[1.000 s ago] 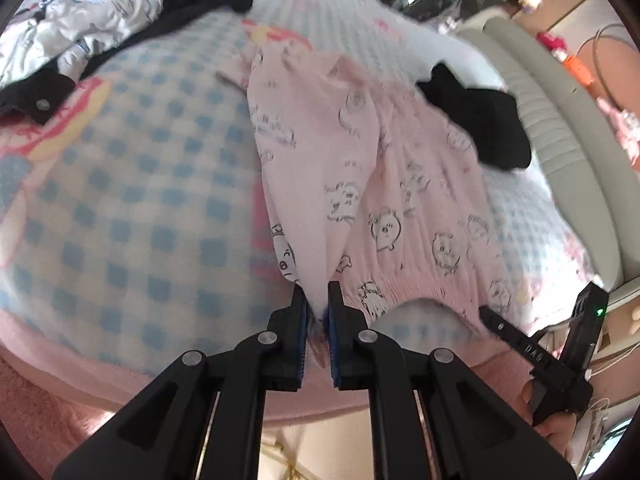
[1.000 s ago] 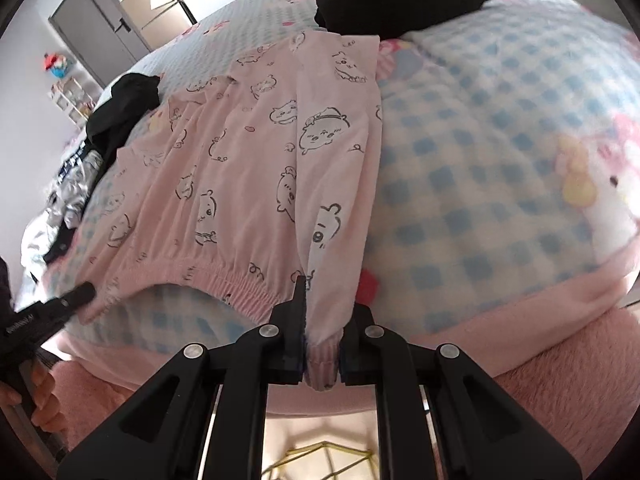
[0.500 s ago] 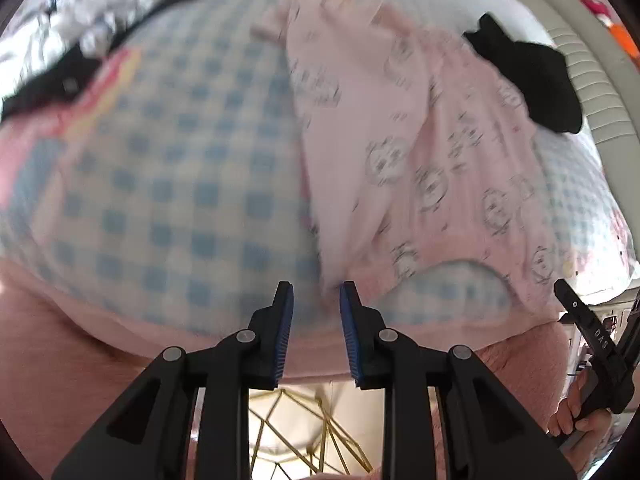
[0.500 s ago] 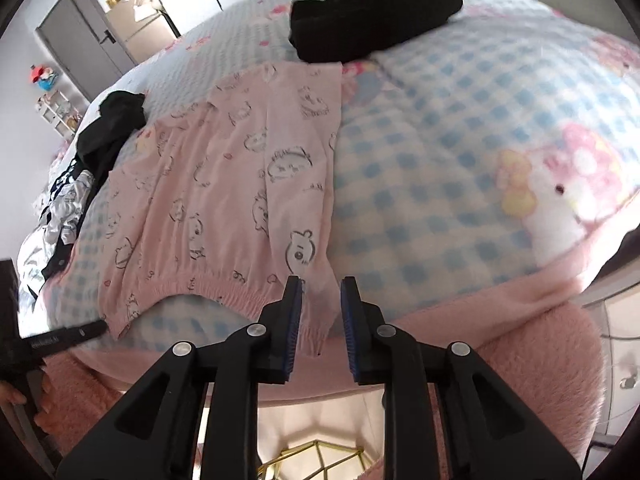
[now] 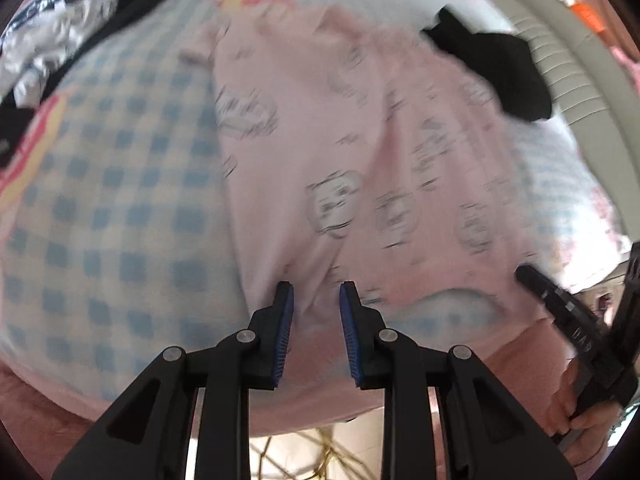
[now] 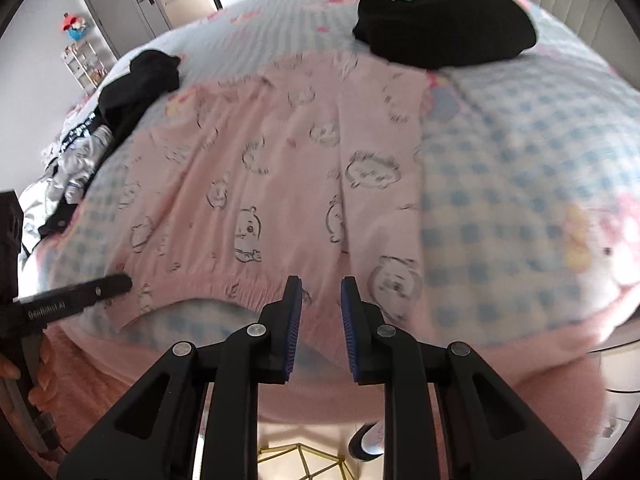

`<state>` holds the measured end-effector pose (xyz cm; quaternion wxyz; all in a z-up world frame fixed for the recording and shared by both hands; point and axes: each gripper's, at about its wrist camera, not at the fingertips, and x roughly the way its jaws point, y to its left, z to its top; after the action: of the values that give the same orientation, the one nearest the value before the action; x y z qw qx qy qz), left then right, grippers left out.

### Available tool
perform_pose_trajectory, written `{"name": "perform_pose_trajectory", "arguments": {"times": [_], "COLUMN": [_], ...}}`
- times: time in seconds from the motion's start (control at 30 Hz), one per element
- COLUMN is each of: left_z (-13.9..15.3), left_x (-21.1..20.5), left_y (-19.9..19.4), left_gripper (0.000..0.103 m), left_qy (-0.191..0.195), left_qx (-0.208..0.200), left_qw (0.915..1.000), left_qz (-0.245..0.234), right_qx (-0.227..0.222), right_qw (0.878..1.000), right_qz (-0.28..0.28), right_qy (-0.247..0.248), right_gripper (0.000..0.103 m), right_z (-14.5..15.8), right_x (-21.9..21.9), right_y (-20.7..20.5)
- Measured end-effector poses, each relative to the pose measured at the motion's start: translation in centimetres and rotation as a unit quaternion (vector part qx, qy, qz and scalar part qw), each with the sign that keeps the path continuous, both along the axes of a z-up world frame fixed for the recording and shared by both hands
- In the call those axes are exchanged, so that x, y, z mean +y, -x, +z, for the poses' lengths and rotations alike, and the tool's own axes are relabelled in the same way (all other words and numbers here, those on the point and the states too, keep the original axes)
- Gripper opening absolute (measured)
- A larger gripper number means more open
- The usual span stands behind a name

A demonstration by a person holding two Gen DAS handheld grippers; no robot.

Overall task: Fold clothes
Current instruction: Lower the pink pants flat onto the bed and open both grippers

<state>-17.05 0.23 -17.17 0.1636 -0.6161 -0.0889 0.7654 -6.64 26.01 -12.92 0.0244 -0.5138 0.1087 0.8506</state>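
With the pink cartoon-print pyjama top (image 6: pixel 288 184) spread flat at the bed's (image 6: pixel 520 184) near edge, both grippers, left (image 5: pixel 316 300) and right (image 6: pixel 321 296), gape empty; likely next, regrasp for folding.

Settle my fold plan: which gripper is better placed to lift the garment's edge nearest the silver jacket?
Probably left: both grippers have just opened, cloth between their jaws, but the left gripper is at the garment corner by the jacket, the right gripper opposite.

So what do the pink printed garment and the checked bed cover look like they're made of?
Pink garment: thin soft knit, probably cotton, matte; it drapes flat and has a gathered elastic hem. Checked cover: thicker and plush, perhaps fleece, with a fuzzy pink edge; motion blur leaves it uncertain.
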Motion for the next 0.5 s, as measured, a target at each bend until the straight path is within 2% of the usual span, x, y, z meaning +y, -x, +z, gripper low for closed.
{"name": "perform_pose_trajectory", "arguments": {"times": [0.07,0.13,0.2,0.27,0.3,0.33,0.37,0.43,0.5], "left_z": [-1.1,-0.7,0.6,1.7,2.1,2.2,2.0,1.3,0.9], "left_x": [-0.7,-1.3,-2.2,-3.2,-3.7,-4.1,-4.5,-4.8,-4.9], "left_y": [0.0,0.3,1.2,2.6,3.5,4.7,5.9,7.7,9.1], "left_gripper": [0.025,0.026,0.026,0.026,0.03,0.039,0.042,0.042,0.042], "left_qy": [-0.018,-0.042,-0.071,-0.08,-0.082,-0.081,-0.08,-0.08,-0.081], "left_qx": [-0.023,-0.025,-0.009,0.012,0.021,0.026,0.026,0.022,0.029], "left_qw": [0.9996,0.9986,0.9972,0.9967,0.9964,0.9962,0.9958,0.995,0.9939], "left_qz": [-0.005,-0.018,-0.019,-0.003,0.009,0.022,0.035,0.054,0.07], "right_qx": [-0.021,-0.039,-0.036,-0.015,-0.005,0.005,0.015,0.025,0.023], "right_qw": [1.0,0.999,0.999,1.0,1.0,1.0,0.999,0.998,0.997], "right_qz": [-0.001,0.001,0.009,0.017,0.021,0.027,0.034,0.05,0.07], "right_qy": [-0.009,0.001,-0.006,-0.004,-0.003,0.005,0.012,0.015,-0.002], "right_gripper": [0.019,0.019,0.019,0.019,0.019,0.02,0.025,0.027,0.027], "right_z": [-1.4,-2.4,-2.0,-0.8,-0.2,0.3,0.9,1.2,0.6], "right_x": [0.1,0.4,0.2,-0.2,-0.5,-1.0,-1.6,-2.9,-4.8], "right_y": [0.8,1.3,1.9,2.9,3.5,4.4,5.3,7.0,9.1]}}
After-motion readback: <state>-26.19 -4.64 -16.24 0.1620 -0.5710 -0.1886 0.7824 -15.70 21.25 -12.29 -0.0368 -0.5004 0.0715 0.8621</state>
